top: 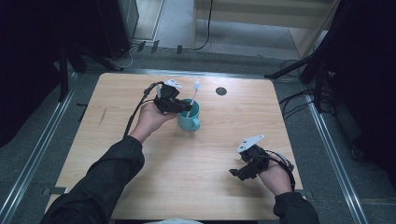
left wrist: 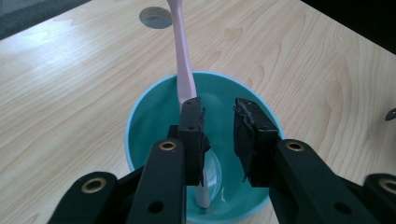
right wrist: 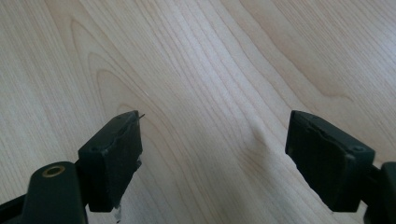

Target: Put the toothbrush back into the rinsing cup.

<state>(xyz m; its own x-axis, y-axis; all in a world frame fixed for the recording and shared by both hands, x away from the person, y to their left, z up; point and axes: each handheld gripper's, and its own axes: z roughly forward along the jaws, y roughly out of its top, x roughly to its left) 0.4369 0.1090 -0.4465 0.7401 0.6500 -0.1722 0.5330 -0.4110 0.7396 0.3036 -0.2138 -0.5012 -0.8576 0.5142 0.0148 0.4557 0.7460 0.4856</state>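
A pale pink plastic toothbrush (left wrist: 183, 60) stands tilted inside a teal ceramic mug (left wrist: 149, 116), its lower end on the mug's floor and its handle leaning out over the far rim, at the middle of a light wood-grain table (top: 140, 154). The placing looks all but done: in the left gripper view the left gripper (left wrist: 218, 122) hangs over the mug's mouth with its jaws parted, a clear gap between the 2 pads and nothing pressed between them, though the left-hand pad sits right beside the handle and whether it touches cannot be told. What seems left is to lift that gripper clear without tipping the brush. The high view adds what the close view cannot: the mug's handle turned toward the person, the brush's white head rising past the rim toward a small dark round hole (top: 221, 91) in the tabletop, and the right gripper (top: 239, 173) resting well apart near the table's near right corner. The right gripper view shows its jaws spread wide over bare wood, holding nothing.
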